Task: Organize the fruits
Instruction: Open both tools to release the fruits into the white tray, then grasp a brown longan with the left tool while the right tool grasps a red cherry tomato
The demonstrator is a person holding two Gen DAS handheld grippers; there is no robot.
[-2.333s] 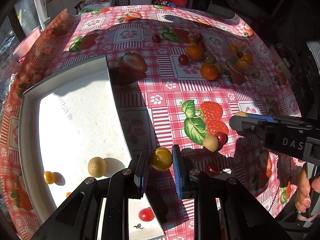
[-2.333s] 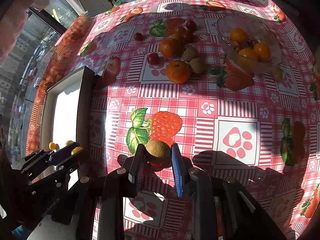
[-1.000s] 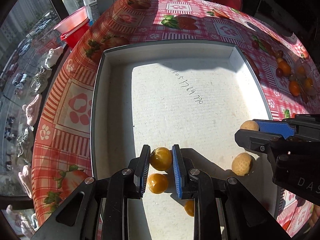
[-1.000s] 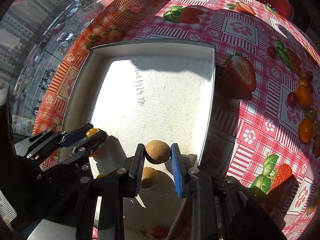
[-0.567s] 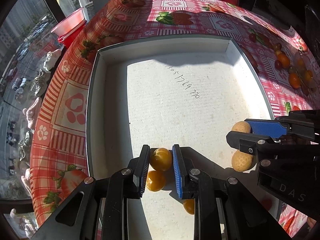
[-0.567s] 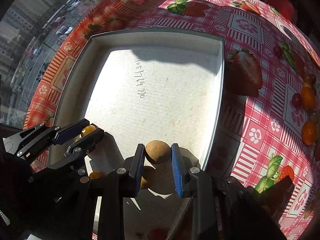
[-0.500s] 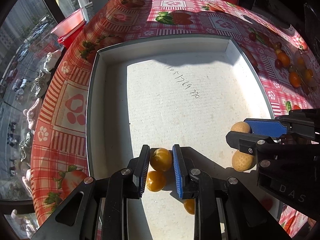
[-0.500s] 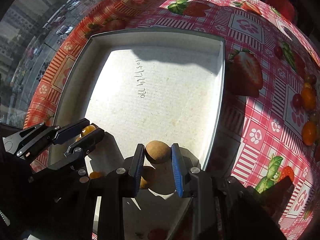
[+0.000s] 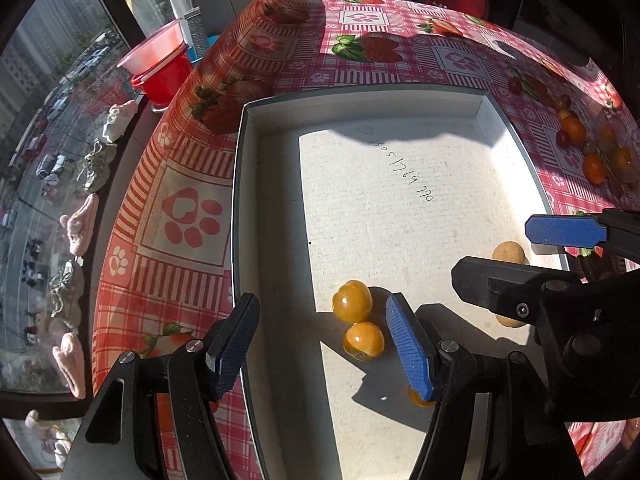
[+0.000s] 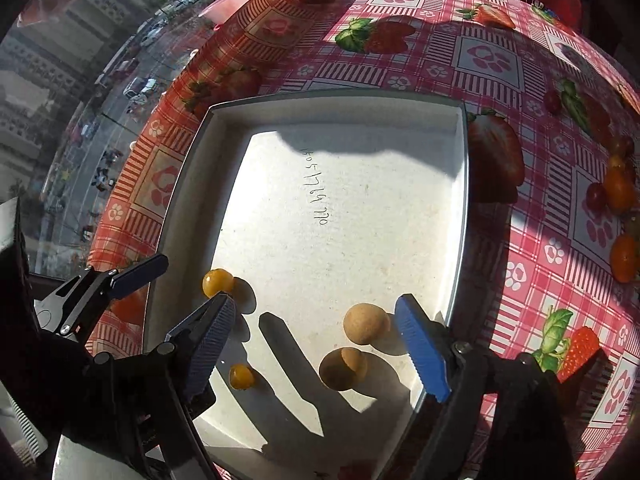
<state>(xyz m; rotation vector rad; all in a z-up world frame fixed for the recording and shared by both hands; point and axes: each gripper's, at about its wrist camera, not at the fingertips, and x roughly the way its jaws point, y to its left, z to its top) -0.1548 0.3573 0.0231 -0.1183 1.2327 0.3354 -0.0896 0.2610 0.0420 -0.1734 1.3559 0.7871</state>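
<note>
**Both tools empty over the tray**

Your left tool [image 9: 322, 328] and right tool [image 10: 316, 332] are spread apart, holding nothing. Released fruit sits in the tray [image 9: 240, 208]. Remaining fruits [image 10: 618, 190] lie at frame right, nearer your right tool.

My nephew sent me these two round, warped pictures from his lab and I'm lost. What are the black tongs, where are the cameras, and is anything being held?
The tongs are hand-held grippers, one per hand, with no robot arm. Each carries a fisheye camera looking along its fingers, hence the warping. In the left gripper's view, its jaws stand wide open over a shallow white tray, and two yellow fruits lie loose between them. The right gripper is open too, above two tan round fruits. Nothing is held. The tray sits on a red strawberry-print tablecloth, with more oranges and small red fruits waiting to its right.
</note>
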